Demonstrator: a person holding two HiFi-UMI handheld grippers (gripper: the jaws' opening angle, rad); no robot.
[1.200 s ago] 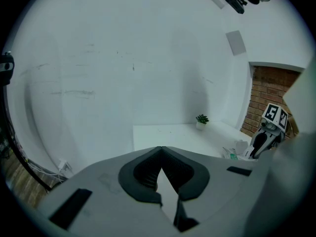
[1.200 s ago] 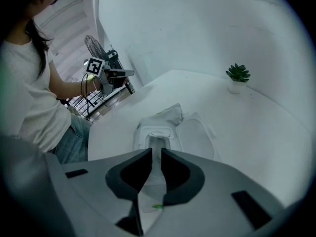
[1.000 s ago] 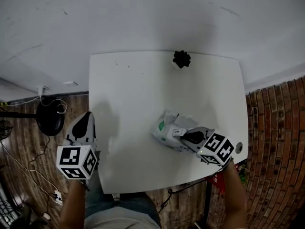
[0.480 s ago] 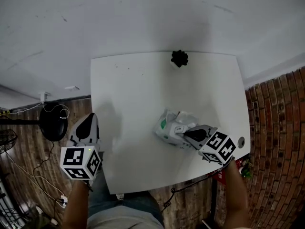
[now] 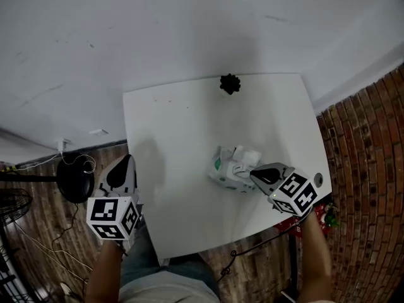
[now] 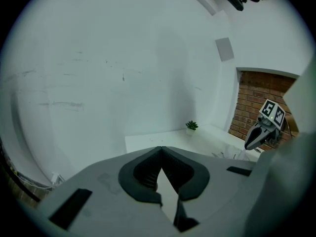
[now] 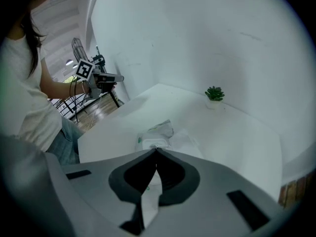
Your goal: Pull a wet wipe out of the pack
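1. Two grippers, each held by hand. The left gripper sits at the lower left of the head view, off the table's left edge and well apart from the pack. Its claw is pressed together at the tips with nothing between them. Its marker cube sits below it in the frame.
2. The right gripper is right of centre in the lower half of the head view. Its tips are just beside the pack's right side. In the right gripper view the claw is pressed together at the tips, and the pack shows white through the slit below them. Whether a wipe edge is caught there cannot be told. Its marker cube is at the lower right.
3. The pack is white with a green mark and crumpled. It lies on the table right of centre, towards the near edge.
4. The wet wipe is a white bunch standing out of the pack's upper right.
5. The table is white and squarish, and fills the middle of the head view.
6. The potted plant is small and dark. It stands at the table's far edge, at upper centre, well apart from the pack.
7. The brick wall runs along the right edge of the frame.
8. The white wall spans the top of the frame.
9. The black stand is at the left edge, on wooden floor.
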